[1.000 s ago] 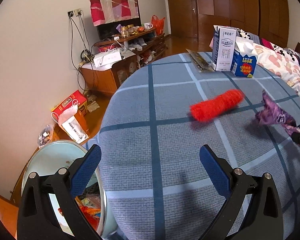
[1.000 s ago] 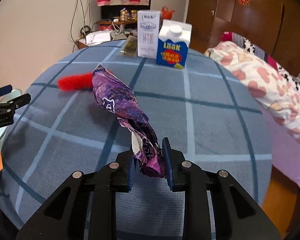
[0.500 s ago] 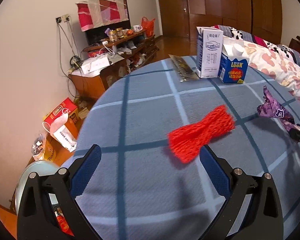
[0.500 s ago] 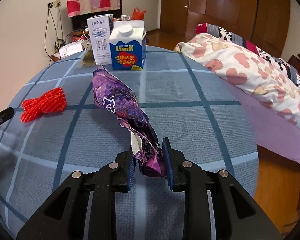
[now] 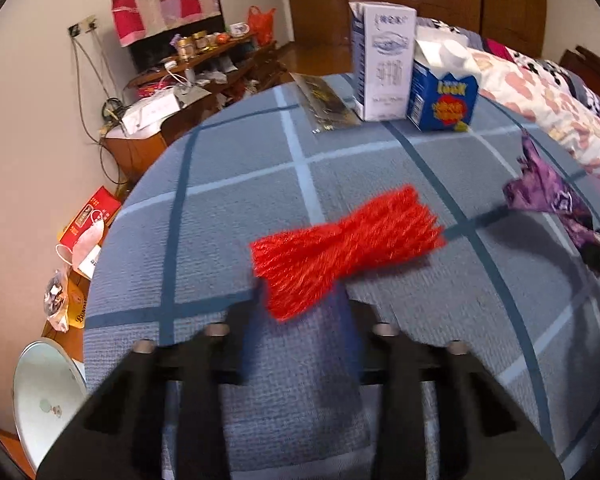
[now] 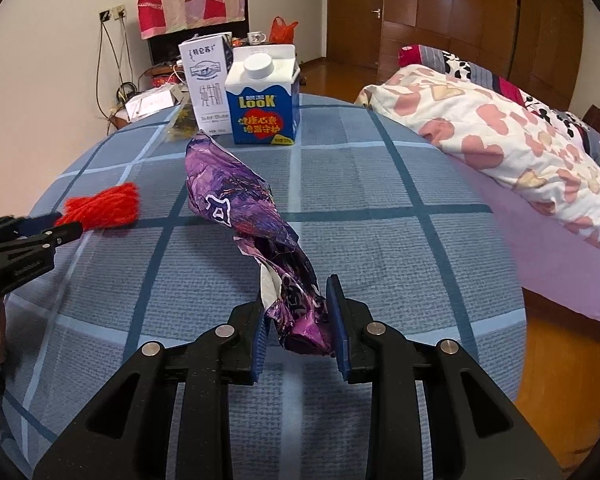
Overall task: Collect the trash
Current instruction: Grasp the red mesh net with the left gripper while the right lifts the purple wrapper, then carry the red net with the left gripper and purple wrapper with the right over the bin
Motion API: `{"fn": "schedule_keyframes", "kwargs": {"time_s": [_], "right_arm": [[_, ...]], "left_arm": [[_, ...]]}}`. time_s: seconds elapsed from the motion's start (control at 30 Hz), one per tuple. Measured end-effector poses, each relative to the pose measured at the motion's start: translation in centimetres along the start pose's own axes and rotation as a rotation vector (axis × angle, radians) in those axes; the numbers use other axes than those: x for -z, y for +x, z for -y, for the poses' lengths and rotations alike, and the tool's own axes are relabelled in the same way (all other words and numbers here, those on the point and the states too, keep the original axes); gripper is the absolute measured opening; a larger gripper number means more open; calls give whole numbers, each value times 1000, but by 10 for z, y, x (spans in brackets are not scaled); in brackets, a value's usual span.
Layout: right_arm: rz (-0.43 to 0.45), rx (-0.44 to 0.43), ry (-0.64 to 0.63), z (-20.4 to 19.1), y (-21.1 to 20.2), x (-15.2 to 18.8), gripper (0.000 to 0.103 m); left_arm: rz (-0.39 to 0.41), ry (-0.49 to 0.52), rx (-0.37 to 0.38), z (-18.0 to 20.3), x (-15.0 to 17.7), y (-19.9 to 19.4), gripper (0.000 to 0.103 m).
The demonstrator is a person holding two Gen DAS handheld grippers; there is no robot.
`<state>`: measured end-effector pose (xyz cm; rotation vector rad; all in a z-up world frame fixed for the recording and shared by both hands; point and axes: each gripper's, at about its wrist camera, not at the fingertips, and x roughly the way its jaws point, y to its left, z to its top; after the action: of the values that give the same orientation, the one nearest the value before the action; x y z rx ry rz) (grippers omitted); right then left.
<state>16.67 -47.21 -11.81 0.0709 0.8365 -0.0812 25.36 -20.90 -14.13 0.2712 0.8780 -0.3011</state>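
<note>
A red foam net (image 5: pixel 348 240) lies on the blue checked tablecloth (image 5: pixel 228 184). My left gripper (image 5: pixel 300 308) has its jaws closing on the net's near end, and the blurred pads press its sides. From the right wrist view the net (image 6: pixel 104 206) sits at the tips of the left gripper (image 6: pixel 56 226). My right gripper (image 6: pixel 298 320) is shut on the lower end of a crumpled purple wrapper (image 6: pixel 236 200), which sticks up above the cloth. The wrapper (image 5: pixel 540 192) also shows at the right edge of the left wrist view.
A white milk carton (image 5: pixel 382 64), a blue carton (image 5: pixel 444 96) and a flat gold-black packet (image 5: pixel 324 104) stand at the table's far side. A round bin with a raised lid (image 5: pixel 48 396) is on the floor at the left. A bed (image 6: pixel 500 140) runs along the right.
My left gripper came forward over the table to the red net, and its jaws went from wide open to narrow around the net's near end. The right gripper kept the purple wrapper.
</note>
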Motion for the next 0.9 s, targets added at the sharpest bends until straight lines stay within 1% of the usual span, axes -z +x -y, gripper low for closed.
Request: {"fn": "schedule_keyframes", "kwargs": {"time_s": [0.03,0.13,0.33,0.5,0.9], "right_arm": [[0,-3,-2,-3,-1,0,28],[0,-11,-15,-10,-2,1,28],[1,-11,-33,-20,-3,-1,28],[11,-19,-48,-30,-8,-3,28],[25,-63,-109,-73,-14,-6,28]], "left_arm": [[-2,5,7,0,2,0,14],[7,12,11,-1,5,-4,11],[25,9,27,-8,7,-15,11],[47,18,26,-14,13,-29,10],[76,11,0,-47,43,-59,10]]}}
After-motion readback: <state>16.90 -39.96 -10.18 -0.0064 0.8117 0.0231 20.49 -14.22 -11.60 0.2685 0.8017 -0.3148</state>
